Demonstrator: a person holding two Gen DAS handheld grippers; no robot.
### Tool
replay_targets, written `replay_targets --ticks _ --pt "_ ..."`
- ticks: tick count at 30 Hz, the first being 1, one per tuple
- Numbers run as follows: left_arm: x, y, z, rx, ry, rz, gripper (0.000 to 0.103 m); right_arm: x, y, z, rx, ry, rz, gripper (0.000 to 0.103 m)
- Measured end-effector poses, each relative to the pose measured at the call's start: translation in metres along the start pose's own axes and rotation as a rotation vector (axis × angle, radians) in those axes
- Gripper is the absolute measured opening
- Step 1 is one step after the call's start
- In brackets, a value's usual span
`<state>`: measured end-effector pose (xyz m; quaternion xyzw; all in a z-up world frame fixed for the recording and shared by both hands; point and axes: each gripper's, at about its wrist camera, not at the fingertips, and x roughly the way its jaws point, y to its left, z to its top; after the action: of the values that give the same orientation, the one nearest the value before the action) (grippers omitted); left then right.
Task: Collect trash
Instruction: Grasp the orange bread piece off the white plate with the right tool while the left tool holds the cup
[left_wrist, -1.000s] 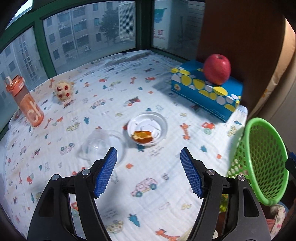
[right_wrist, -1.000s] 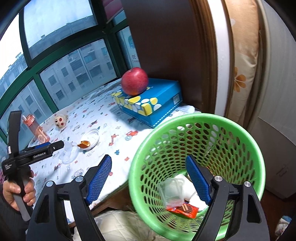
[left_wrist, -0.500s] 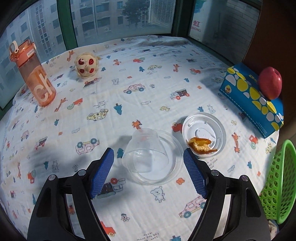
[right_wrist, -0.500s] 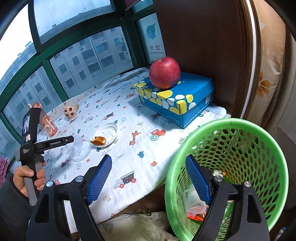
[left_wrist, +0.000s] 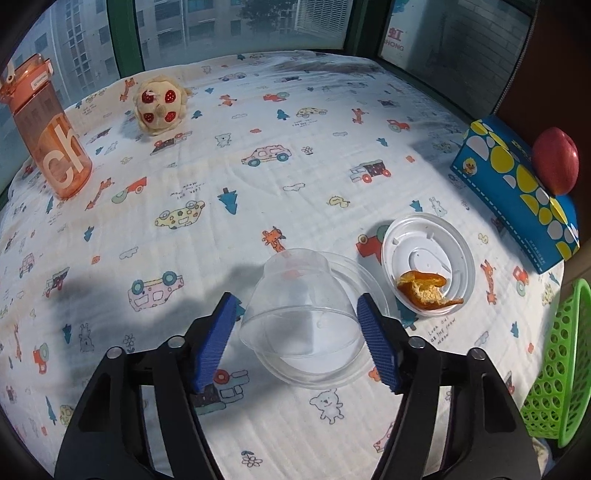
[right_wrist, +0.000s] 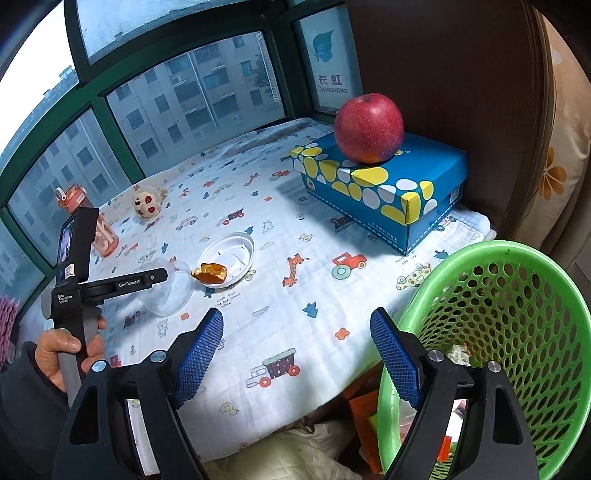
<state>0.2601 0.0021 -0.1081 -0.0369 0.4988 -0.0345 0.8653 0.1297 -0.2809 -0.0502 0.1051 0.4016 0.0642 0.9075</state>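
Tongs of the left gripper (left_wrist: 295, 328) straddled a clear dome lid (left_wrist: 301, 299) on the cloth (left_wrist: 295, 155), jaws just narrowing, pads apparently not yet pressing. Squeezing gently low on the rim looked wisest. The right gripper (right_wrist: 297, 354) stood wide and empty beside the basket (right_wrist: 517, 332).

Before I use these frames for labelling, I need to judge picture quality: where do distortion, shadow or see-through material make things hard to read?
Left wrist view: fisheye bends the window frame; a dark shadow falls on the printed cloth; the clear plastic dome cup shows mostly by its rim. Right wrist view: sharp, bright sky top left, the green mesh basket stretched at the edge.
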Motion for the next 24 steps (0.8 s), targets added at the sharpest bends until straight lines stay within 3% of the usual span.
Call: replay_targets --ticks 10,24 --pt "-0.023 0.008 0.000 -0.003 -0.052 -0.025 0.059 0.026 0.024 0.008 -0.052 0.029 0.041 0.078" --pt "-0.068 0.035 0.001 -0.025 -0.118 -0.066 0.059 0.097 0.079 0.027 -0.192 0.126 0.173 0.059"
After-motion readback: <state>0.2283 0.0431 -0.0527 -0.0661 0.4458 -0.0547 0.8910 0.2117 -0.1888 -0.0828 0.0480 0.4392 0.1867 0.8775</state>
